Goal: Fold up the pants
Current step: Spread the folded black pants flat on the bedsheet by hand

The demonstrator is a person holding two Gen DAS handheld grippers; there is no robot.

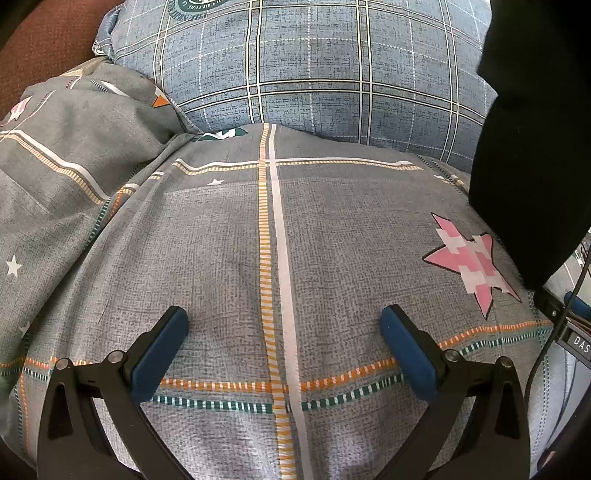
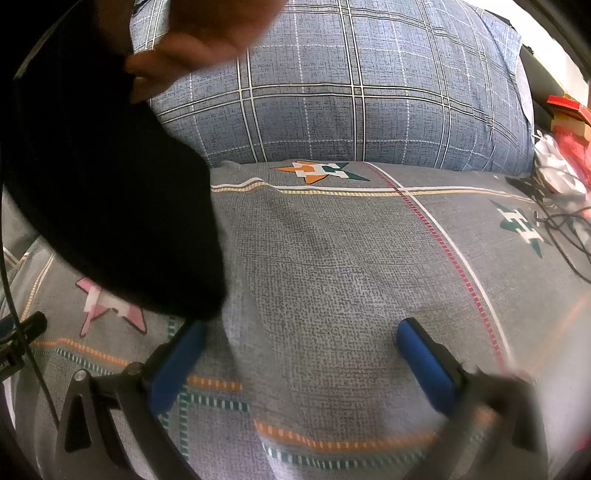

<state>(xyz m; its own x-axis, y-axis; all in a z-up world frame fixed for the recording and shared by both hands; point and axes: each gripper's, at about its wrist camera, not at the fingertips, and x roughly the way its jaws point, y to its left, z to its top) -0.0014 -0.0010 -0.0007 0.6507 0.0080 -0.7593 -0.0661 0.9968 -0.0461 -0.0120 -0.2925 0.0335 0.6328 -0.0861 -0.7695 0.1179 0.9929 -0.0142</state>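
The pants are plain black, so dark that no seam, pocket or waistband can be made out; they hang as one limp mass with a rounded lower edge, held up from above by a bare hand, which pinches the cloth near the top; the hand itself is blurred. They dangle over the grey patterned bedcover, above a pink star printed on it; from the left wrist view they fill the right edge as a black slab. Behind lies a blue checked pillow. The left gripper is spread wide with nothing between its blue pads, hovering over the cover; the right gripper is likewise wide apart and holding nothing, its left pad just under the hanging hem.
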